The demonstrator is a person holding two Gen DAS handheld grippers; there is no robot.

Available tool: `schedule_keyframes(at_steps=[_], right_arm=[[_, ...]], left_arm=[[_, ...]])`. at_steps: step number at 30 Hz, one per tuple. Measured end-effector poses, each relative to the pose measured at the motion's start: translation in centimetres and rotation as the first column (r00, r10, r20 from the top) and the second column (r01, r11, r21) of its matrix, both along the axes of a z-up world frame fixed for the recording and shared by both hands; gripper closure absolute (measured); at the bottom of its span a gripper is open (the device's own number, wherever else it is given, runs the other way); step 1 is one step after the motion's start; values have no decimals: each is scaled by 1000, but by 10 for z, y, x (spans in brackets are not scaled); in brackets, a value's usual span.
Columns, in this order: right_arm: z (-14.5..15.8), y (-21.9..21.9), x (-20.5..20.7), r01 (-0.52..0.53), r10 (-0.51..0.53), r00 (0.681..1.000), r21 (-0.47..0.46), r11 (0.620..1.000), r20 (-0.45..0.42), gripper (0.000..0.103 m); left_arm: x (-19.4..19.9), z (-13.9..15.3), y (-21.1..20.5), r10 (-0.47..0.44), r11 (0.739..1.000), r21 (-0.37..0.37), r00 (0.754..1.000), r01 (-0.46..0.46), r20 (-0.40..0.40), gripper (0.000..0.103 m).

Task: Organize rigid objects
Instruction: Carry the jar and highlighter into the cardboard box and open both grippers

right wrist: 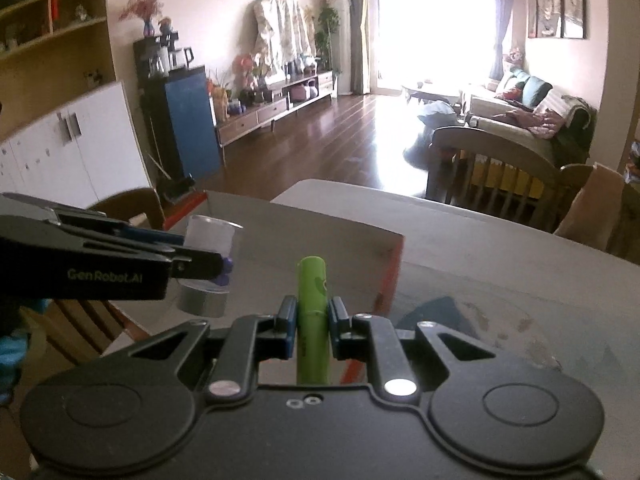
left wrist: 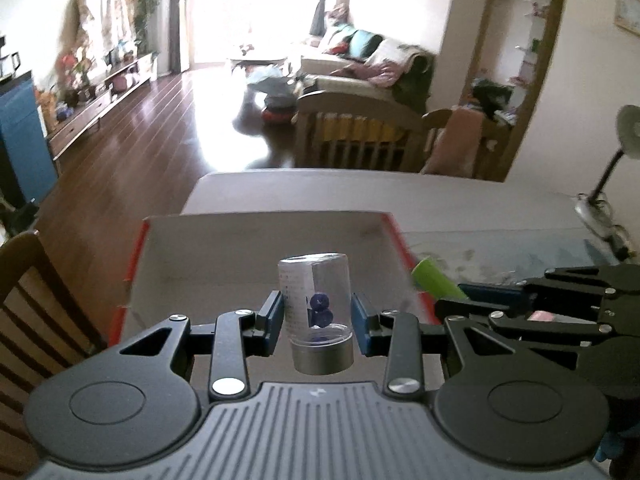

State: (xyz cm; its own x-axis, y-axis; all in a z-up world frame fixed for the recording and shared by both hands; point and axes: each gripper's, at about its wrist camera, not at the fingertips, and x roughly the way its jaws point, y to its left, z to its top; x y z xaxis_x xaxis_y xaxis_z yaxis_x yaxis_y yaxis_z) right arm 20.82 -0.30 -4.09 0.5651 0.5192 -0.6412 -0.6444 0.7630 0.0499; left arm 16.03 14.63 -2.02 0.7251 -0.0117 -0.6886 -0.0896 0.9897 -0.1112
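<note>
Cargo in both tongs, nothing yet set down. Left tongs [left wrist: 317,316] part-closed on a clear vial [left wrist: 318,304], held upside down with its grey cap lowermost and dark blue beads inside; blue pads press its sides. Right tongs [right wrist: 312,320] closed as far as they go on a green tube [right wrist: 313,312], probably a marker, standing upright between the pads.

Both items hang above a shallow cardboard box [left wrist: 256,240] with red outer walls, lower centre in the left wrist view, resting on the grey counter [left wrist: 500,216]. The box interior, so far as visible, looks bare. In the right wrist view the left tongs and vial sit at the left edge, over the box's near left part; the green tube is lower centre, the box's red right wall just beside it.

Judgement: pick-up stage done for these two objects; placing remains. Box appears to be the destination, though that is a guess. A desk lamp [left wrist: 608,184] stands at the right edge of the counter. No other loose items visible, so remaining workload cannot be told.
</note>
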Motion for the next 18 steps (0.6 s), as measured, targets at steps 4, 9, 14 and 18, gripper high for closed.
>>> schedule_keyframes(at_steps=[4,9,14,18], right_arm=[[-16,29,7,-16,15,1000,-69,997,-10,87],[-41,59,21,-30,18,997,-147,989,-77,87],[-63,71,30,-40,8,988,-205,978,-151,87],[-73,78,32,-49,5,982,-226,973,-188,87]], left_arm=[[15,-19,23,6,1000,20,998,-5,-66,67],[24,-52,41,1,999,41,986,6,-165,67],[38,-73,49,-11,999,44,971,22,-238,67],[45,-88,53,-34,998,35,958,46,-284,68]])
